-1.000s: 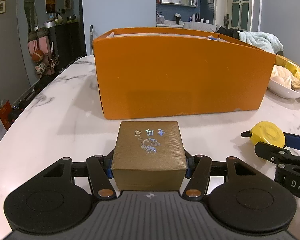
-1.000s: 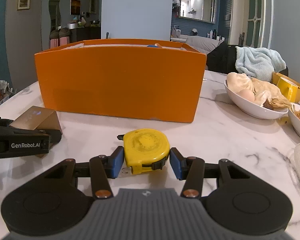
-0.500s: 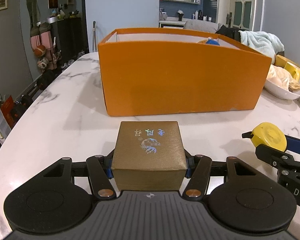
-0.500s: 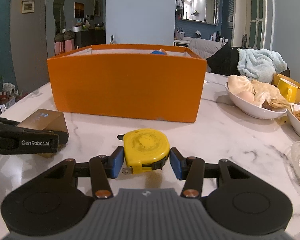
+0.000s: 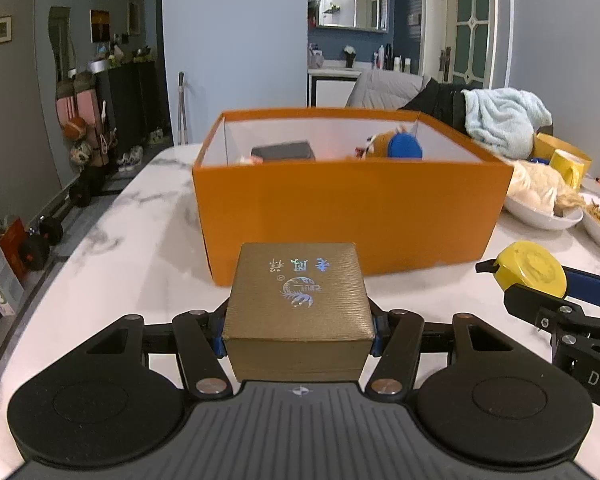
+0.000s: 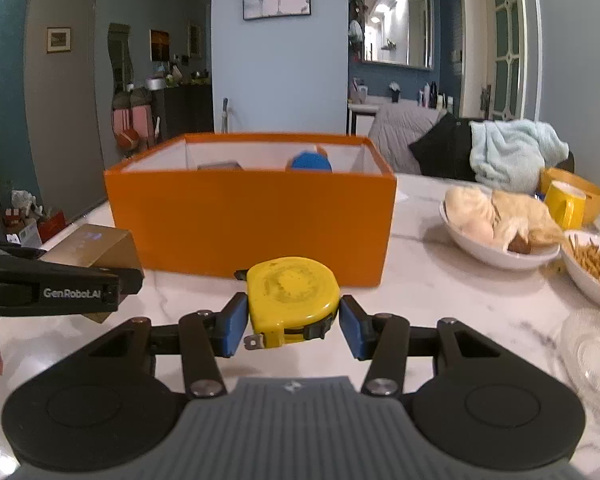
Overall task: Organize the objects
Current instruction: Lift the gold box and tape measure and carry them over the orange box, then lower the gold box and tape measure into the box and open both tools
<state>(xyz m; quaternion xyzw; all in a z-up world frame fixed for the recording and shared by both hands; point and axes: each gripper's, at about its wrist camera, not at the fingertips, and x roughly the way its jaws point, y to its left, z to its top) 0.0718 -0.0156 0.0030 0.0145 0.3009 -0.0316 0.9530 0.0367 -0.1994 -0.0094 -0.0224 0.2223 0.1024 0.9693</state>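
My left gripper (image 5: 298,330) is shut on a small gold gift box (image 5: 298,304) with blue lettering on its lid, held above the marble table in front of the open orange box (image 5: 352,216). My right gripper (image 6: 292,320) is shut on a yellow tape measure (image 6: 292,298), also lifted, facing the orange box (image 6: 256,224). Inside the orange box lie a dark case (image 5: 284,152) and a blue-and-orange toy (image 5: 400,146). The gold gift box (image 6: 88,246) and the left gripper show at the left of the right wrist view; the tape measure (image 5: 530,274) shows at the right of the left wrist view.
White bowls of food (image 6: 496,236) and a yellow mug (image 6: 566,206) stand right of the orange box, with a glass dish (image 6: 592,356) nearer the front edge. A light blue towel (image 6: 516,152) hangs on a chair beyond. The table's left edge (image 5: 60,280) drops to a cluttered floor.
Both grippers have risen with their loads; the orange box now sits lower in view, and its inside with the dark case and blue toy has come into sight.
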